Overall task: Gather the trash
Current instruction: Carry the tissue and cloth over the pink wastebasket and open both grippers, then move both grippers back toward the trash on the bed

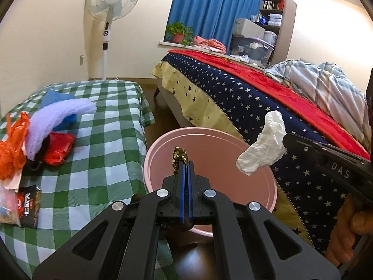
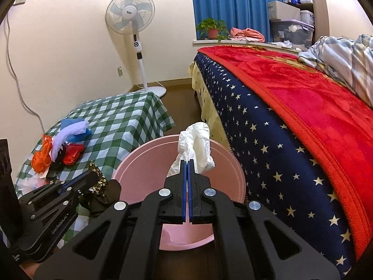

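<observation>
A bedroom with cream walls, a dark wood floor and a blue curtain [image 1: 209, 7] at the far window. At the left stands a low table under a green-and-white checked cloth [image 1: 105, 135]; on it lie an orange plastic bag [image 1: 12, 149], a lilac fleecy cloth [image 1: 56, 119] over something blue, a red packet [image 1: 58, 148] and, at the near edge, a black snack packet with red print [image 1: 29, 206]. Behind the table a white pedestal fan [image 1: 112, 7] stands by the wall.

Between table and bed sits a pink plastic basin [image 1: 209, 163] on the floor; the part of its inside that shows holds nothing.

The left gripper [image 1: 185, 163] is clenched on a small dark wrapper with a gold floral print [image 1: 179, 155], held over the basin's near side. The right gripper [image 2: 187, 163] is likewise clamped tight, pinching a crumpled white plastic bag [image 2: 197, 144] that sticks up above the basin's far rim. In the left wrist view part of a hand [image 1: 347, 235] shows at the right edge.

At the right runs a bed with a navy star-print cover [image 2: 268, 154], a red blanket [image 2: 314, 102] on top and a rumpled striped quilt [image 1: 326, 81] at its far end. Beyond it sit a potted plant [image 1: 179, 32] and clear storage boxes [image 1: 251, 49] stuffed with oddments.
</observation>
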Demonstrator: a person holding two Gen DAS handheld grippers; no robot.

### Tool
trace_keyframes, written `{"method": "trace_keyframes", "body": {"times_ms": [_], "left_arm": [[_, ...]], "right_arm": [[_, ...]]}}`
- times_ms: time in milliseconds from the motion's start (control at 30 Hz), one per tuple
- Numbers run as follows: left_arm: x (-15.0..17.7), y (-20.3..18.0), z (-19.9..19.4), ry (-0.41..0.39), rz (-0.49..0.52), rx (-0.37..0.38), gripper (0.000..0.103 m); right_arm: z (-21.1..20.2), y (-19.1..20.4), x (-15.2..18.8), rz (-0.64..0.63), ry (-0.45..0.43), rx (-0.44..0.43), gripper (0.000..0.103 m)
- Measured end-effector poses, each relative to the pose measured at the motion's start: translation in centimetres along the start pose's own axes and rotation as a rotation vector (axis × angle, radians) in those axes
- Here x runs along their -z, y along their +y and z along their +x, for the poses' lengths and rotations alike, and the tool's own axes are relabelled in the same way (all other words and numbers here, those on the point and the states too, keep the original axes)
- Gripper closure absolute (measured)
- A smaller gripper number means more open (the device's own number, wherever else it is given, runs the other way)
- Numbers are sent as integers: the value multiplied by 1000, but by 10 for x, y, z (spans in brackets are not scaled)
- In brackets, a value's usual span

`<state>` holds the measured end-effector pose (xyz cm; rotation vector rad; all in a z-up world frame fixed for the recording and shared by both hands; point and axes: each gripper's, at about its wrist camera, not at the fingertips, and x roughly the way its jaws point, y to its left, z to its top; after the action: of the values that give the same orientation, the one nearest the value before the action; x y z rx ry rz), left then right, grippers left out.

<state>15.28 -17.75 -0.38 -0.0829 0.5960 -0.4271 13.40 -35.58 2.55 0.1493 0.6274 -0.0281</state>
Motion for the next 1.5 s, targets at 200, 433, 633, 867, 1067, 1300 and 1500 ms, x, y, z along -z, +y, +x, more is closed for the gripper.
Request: {"method": "trace_keyframes", "body": {"times_ms": [200,433,633,867,1067,1300,1500], "left_arm": [[2,-3,10,21,2,7,101],[0,-4,16,36,-1,19,101],[-1,2,19,52,-16,34,80],[1,8,5,44,-13,18,71],[4,18,-20,40,16,6,71],[5,34,-65,12,69,-5,80],[0,64,-106,-51,28,-21,83]], "right_arm": [[2,-2,0,5,2,3,102],[3,-3,0,11,5,6,101],[5,-5,2,22,11,18,77],[4,-4,4,18,3,40,58],[0,0,7,2,-3,41,58],[-9,13,13,-56,-19,31,58],[-17,31,22,-116,-7,13,58]]}}
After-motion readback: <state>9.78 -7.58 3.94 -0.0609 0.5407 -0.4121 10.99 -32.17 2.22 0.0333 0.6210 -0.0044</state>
